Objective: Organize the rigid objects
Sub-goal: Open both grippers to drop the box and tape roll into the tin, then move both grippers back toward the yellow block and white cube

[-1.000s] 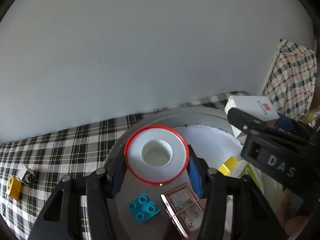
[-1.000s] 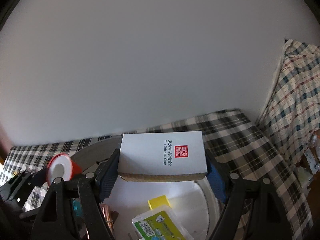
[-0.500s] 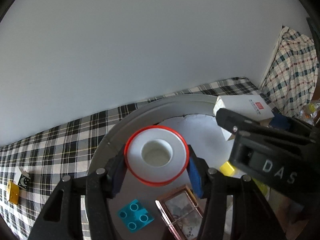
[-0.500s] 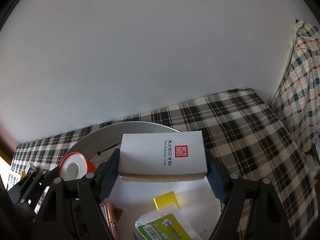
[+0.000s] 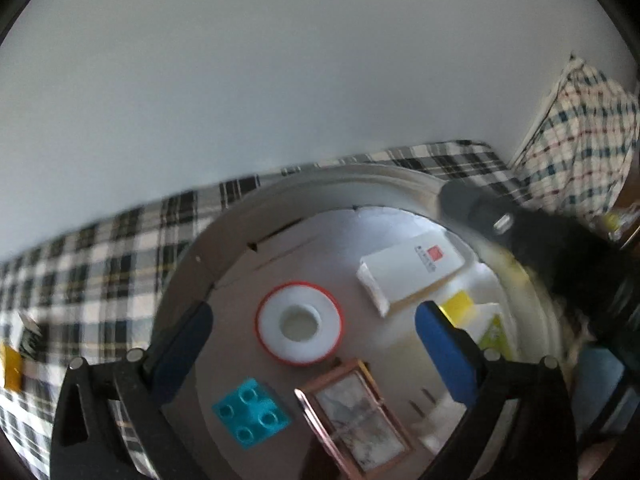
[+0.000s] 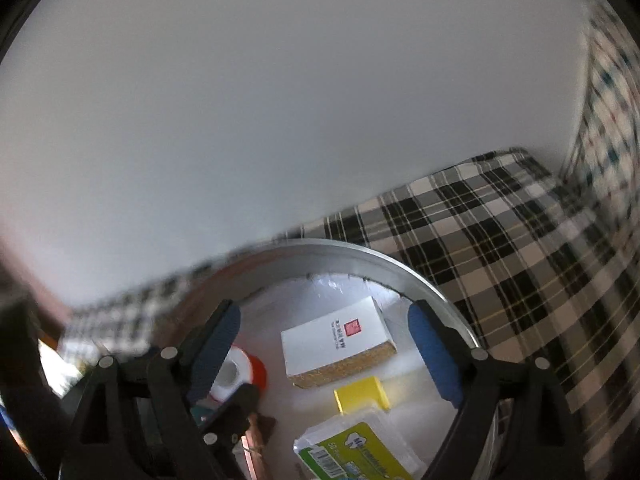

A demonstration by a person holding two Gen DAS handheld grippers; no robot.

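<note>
A plaid cloth [image 6: 500,248] carries a round metal tray [image 6: 404,270]. Left gripper [image 5: 312,328] is opening, clear of the red-rimmed tape roll [image 5: 300,329] lying in the tray. Right gripper [image 6: 324,336] is opening; the white box [image 6: 334,338] lies released in the tray.

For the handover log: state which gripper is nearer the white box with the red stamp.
Right. The right gripper has its opening jaws either side of the white box, pads clear of it. The left gripper is centred on the red-rimmed white roll, with the box beyond its right finger.

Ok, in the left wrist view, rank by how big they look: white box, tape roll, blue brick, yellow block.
1. White box
2. Tape roll
3. Blue brick, nearer the camera, so unsure
4. Yellow block, partly hidden
</note>
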